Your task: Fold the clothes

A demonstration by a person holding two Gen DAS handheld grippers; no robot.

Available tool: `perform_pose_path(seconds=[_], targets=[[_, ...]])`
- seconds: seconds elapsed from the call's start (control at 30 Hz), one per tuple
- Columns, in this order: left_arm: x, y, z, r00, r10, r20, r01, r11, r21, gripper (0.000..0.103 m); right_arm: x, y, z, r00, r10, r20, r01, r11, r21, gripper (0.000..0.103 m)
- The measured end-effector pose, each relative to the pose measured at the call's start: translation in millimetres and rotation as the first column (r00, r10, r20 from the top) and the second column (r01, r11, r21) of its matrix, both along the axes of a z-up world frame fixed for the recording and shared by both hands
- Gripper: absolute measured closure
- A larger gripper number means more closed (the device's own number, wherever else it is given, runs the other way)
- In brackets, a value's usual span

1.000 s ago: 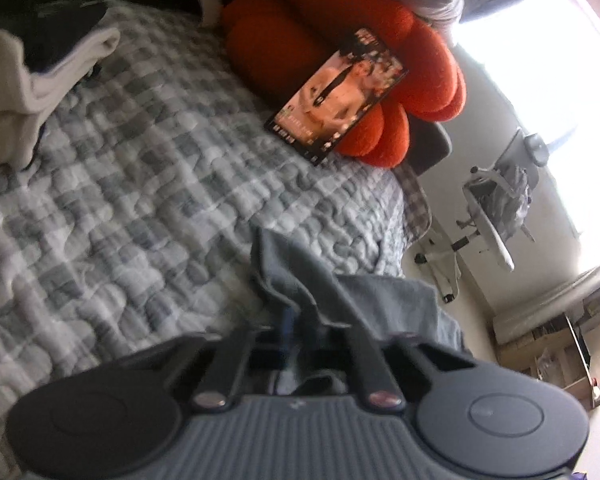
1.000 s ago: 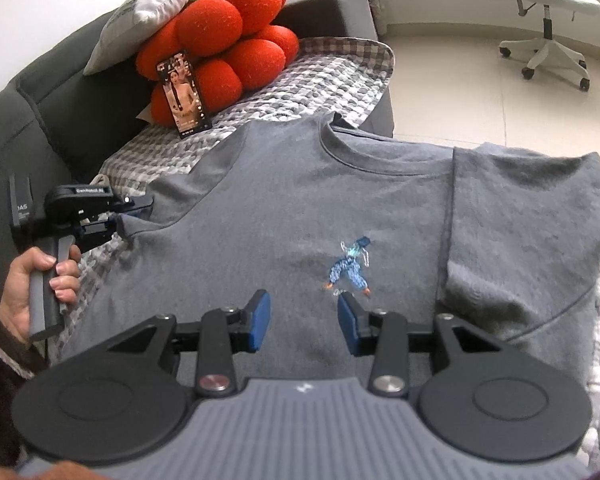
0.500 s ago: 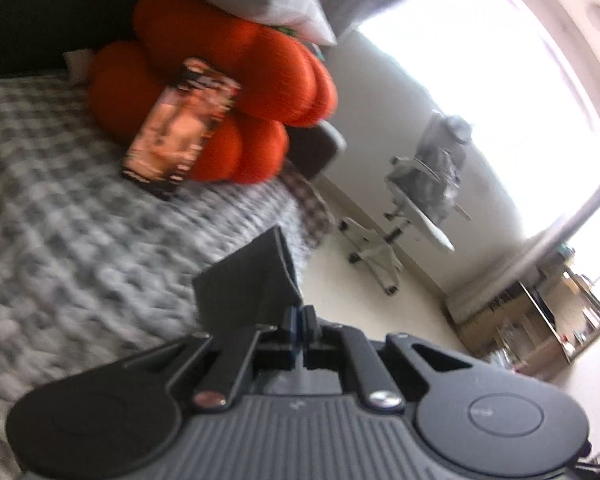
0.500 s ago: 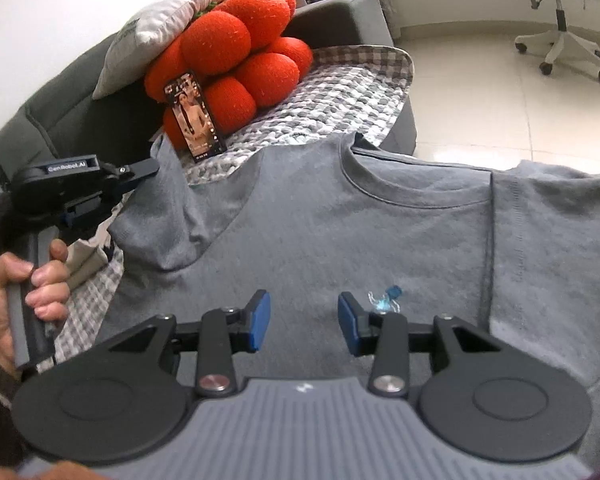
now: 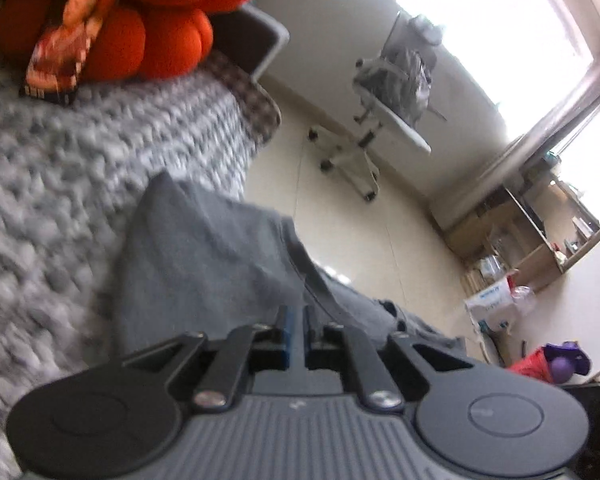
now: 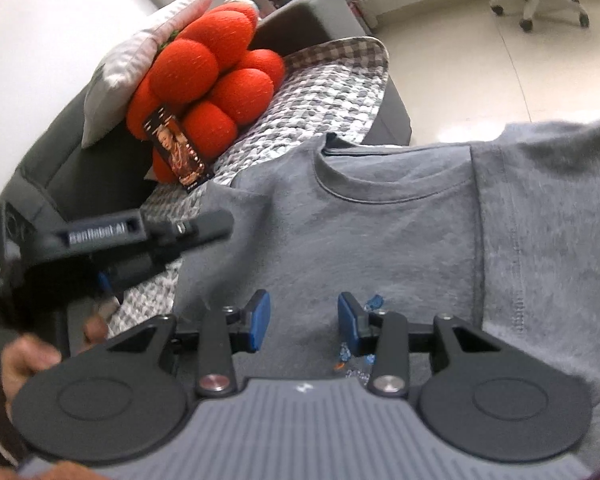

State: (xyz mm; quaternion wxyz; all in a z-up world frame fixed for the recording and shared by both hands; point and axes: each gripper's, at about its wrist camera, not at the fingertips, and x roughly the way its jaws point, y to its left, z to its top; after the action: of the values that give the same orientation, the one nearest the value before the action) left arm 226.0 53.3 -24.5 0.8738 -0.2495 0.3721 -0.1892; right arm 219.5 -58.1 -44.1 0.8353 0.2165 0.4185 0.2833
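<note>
Pinching the sleeve edge of the grey T-shirt [image 6: 396, 240] between nearly closed pads, the left gripper [image 5: 296, 334] carried it inward over the quilted sofa cover [image 5: 60, 184] while the right gripper [image 6: 303, 322] hovered agape above the chest; soft, light, floppy cloth, best held at hems.

Blurred white lettering on the left gripper [image 6: 148, 236] body (roughly "GenRobot AI"), no other text legible

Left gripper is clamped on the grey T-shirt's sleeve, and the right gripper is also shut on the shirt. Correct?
Not quite. The right gripper is open, its fingers apart above the grey T-shirt, as the right wrist view shows. The left gripper is indeed clamped on the sleeve.
</note>
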Motion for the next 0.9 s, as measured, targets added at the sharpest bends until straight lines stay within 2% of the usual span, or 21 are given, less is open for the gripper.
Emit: perform_pose_path(seconds=[0.03,0.13,0.17,0.33,0.4,0.6,0.7,0.73,0.77,0.87,0.9], targets=[[-2,0,1,1.0,-0.009,0.003,0.009,1.0,0.0,0.09,2,0,-1,1.0,-0.005,-0.007,0.005,1.0,0.015,0.061],[-16,1,10,0.997,-0.044,0.059,0.039,0.996,0.077,0.067,8,3,-2,1.0,-0.017,-0.018,0.018,0.998,0.058,0.061],[-22,1,12,0.995,-0.059,0.075,0.051,0.993,0.108,0.065,11,4,-2,1.0,-0.019,-0.02,0.02,0.997,0.075,0.061],[-52,0,13,0.977,-0.163,0.139,0.124,0.959,0.255,0.065,25,20,-5,0.999,-0.022,-0.029,0.025,0.992,0.125,0.061],[-66,-2,10,0.964,-0.214,0.16,0.152,0.932,0.329,0.065,30,28,-8,0.999,-0.033,-0.024,0.035,0.993,0.11,0.062],[-92,-9,-4,0.927,-0.331,0.178,0.201,0.837,0.51,0.064,40,49,-16,0.997,-0.069,0.037,0.067,0.996,0.056,0.075],[-93,-14,-12,0.925,-0.333,0.184,0.178,0.806,0.565,0.066,42,59,-17,0.991,-0.09,0.094,0.09,0.996,0.009,0.091],[-92,-17,-14,0.924,-0.333,0.186,0.171,0.797,0.579,0.073,41,61,-16,0.989,-0.095,0.116,0.095,0.995,0.001,0.096],[-92,-19,-15,0.923,-0.335,0.192,0.163,0.789,0.592,0.085,39,62,-15,0.985,-0.099,0.139,0.1,0.995,-0.002,0.097],[-93,-23,-8,0.918,-0.334,0.214,0.152,0.794,0.588,0.097,32,64,-5,0.97,-0.113,0.216,0.115,0.993,0.004,0.099],[-93,-24,-5,0.916,-0.333,0.224,0.149,0.801,0.581,0.097,30,65,0,0.963,-0.119,0.244,0.122,0.993,0.001,0.099]])
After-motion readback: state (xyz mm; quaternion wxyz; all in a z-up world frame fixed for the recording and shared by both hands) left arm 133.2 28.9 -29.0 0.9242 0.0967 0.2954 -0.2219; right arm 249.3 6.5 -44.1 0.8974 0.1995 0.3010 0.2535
